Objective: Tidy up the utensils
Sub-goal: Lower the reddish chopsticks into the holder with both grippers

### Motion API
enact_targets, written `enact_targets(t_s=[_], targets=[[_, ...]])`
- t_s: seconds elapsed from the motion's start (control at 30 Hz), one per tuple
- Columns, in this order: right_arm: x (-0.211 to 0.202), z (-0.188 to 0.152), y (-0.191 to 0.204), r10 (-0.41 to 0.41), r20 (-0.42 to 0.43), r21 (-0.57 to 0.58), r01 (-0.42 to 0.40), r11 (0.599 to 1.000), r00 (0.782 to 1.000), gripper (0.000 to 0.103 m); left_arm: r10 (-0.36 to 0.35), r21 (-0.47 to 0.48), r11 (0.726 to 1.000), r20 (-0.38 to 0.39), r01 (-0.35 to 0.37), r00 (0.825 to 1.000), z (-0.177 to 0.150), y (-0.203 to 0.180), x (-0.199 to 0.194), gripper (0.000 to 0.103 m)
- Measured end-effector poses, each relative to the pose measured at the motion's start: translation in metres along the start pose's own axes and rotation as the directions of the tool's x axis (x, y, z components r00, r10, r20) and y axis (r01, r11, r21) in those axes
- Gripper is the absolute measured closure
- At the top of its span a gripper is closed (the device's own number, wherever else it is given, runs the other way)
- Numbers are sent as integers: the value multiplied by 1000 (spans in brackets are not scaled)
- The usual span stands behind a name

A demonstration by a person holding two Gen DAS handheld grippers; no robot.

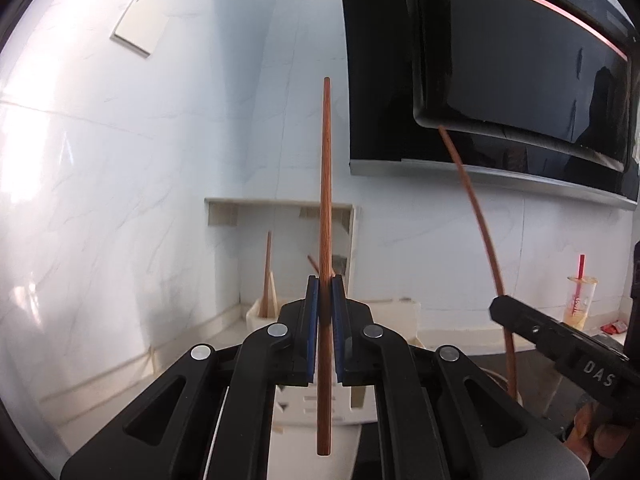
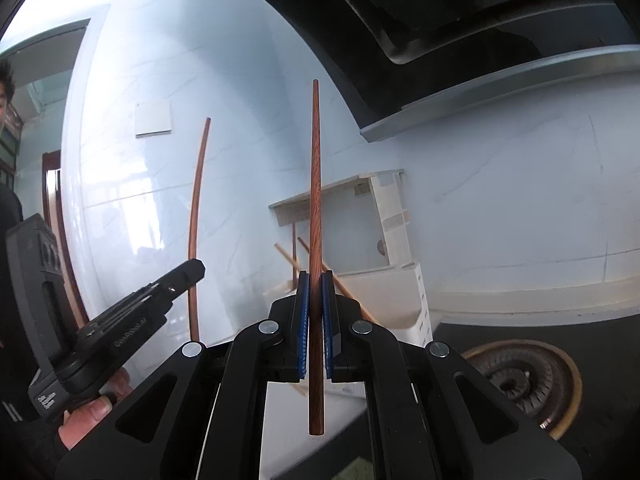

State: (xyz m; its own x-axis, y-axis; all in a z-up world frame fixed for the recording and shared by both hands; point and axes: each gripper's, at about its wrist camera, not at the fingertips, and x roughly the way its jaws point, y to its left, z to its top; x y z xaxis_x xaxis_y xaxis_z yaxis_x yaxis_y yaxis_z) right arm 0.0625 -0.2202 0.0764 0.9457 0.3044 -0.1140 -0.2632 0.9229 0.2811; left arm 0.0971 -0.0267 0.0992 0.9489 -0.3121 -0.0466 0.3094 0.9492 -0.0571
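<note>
My left gripper point(image 1: 325, 280) is shut on a brown wooden chopstick point(image 1: 325, 184) that stands upright between its blue pads. My right gripper point(image 2: 315, 276) is shut on a second brown chopstick point(image 2: 315, 184), also upright. Each gripper shows in the other's view: the right one point(image 1: 500, 304) with its chopstick point(image 1: 480, 220), the left one point(image 2: 196, 268) with its chopstick point(image 2: 197, 208). Behind them a cream utensil holder point(image 1: 260, 312) stands on the counter against the wall, with chopsticks point(image 1: 266, 272) leaning in it; it also shows in the right wrist view point(image 2: 416, 300).
A black range hood point(image 1: 500, 80) hangs at upper right. A gas burner point(image 2: 520, 380) sits on the dark stove at lower right. A drink cup with a red straw point(image 1: 580, 300) stands by the wall. White marble wall tiles are behind.
</note>
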Motion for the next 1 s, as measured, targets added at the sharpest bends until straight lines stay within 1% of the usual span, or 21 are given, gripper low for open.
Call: enact_targets(t_s=[0.1,0.2,0.33,0.5,0.73,0.87,1.0], targets=[[17,1,0,-5,17,-17,6,1000,1000,96,-8,1,1000,26,8,1000,5,4,13,97],[30,4,1,-2,32,-26,3,1000,999,96,-22,-24,999,33,22,999,12,13,27,97],[49,7,0,4,46,-38,-2,999,999,96,-25,-33,999,42,27,999,21,23,48,97],[69,9,-11,-7,53,-7,7,1000,999,96,-60,-110,992,-4,59,998,24,44,84,97],[95,6,-26,-34,47,-2,35,999,998,96,-74,-175,982,-50,64,996,18,68,122,97],[105,5,-35,-43,50,15,42,999,998,96,-70,-172,983,-22,65,997,24,72,130,97],[112,4,-43,-52,41,22,51,998,998,96,-65,-119,991,0,64,998,31,65,134,97]])
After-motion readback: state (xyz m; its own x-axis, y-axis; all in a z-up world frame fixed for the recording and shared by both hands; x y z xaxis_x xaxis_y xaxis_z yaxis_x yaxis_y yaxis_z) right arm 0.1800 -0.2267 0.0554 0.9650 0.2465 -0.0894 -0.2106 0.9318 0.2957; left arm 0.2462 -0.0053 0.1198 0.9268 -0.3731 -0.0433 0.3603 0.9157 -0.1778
